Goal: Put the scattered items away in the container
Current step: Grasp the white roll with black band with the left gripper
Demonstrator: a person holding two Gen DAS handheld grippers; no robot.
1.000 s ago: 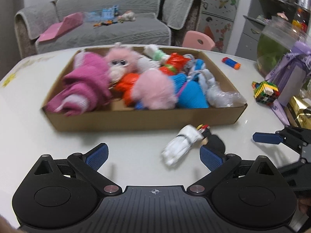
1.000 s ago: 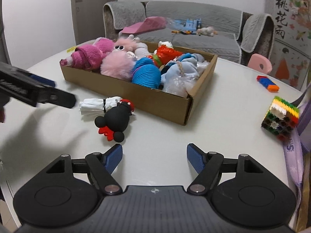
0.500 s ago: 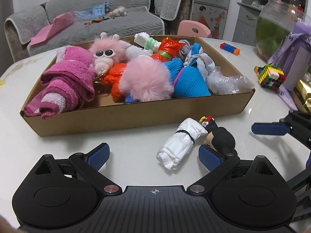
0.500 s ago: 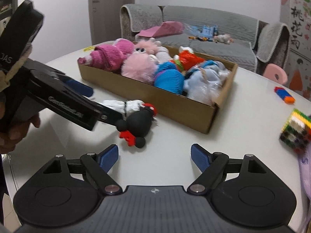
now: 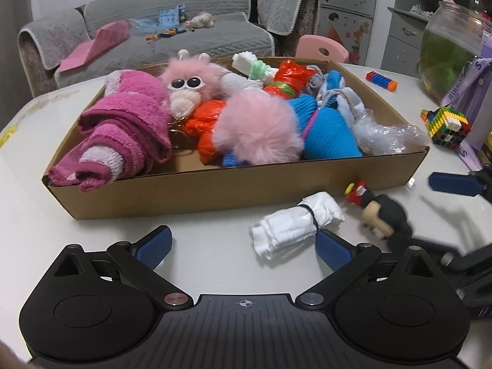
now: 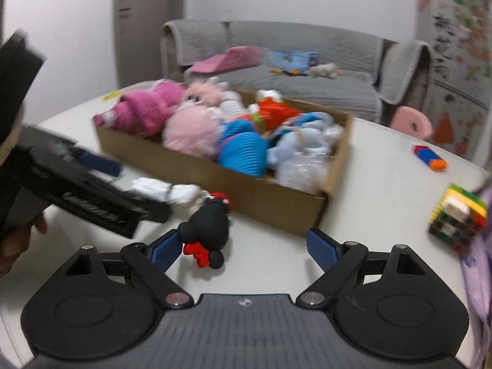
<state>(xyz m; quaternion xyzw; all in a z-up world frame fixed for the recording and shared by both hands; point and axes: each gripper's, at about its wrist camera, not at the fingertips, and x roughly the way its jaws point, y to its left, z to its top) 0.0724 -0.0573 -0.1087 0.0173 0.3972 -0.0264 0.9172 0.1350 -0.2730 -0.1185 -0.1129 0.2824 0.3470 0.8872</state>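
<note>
A cardboard box (image 5: 215,190) (image 6: 276,206) on the white table is packed with soft toys and rolled cloths. In front of it lie a white cloth roll (image 5: 295,224) (image 6: 166,190) and a black mouse toy (image 5: 384,215) (image 6: 209,227). My left gripper (image 5: 243,246) is open, and the white roll lies just ahead of its right finger. My right gripper (image 6: 243,250) has its jaws opening. The black toy lies between them against the left finger, and the pads do not clamp it. The left gripper (image 6: 92,196) reaches in from the left.
A colourful block cube (image 5: 447,126) (image 6: 458,218) and an orange and blue block piece (image 5: 381,80) (image 6: 430,158) lie right of the box. A glass jar (image 5: 452,49) and purple bags stand at the far right. A grey sofa is behind the table.
My right gripper's jaws have widened and it has closed in on the black toy. My left gripper has dropped closer to the white roll and now reaches further into the right wrist view.
</note>
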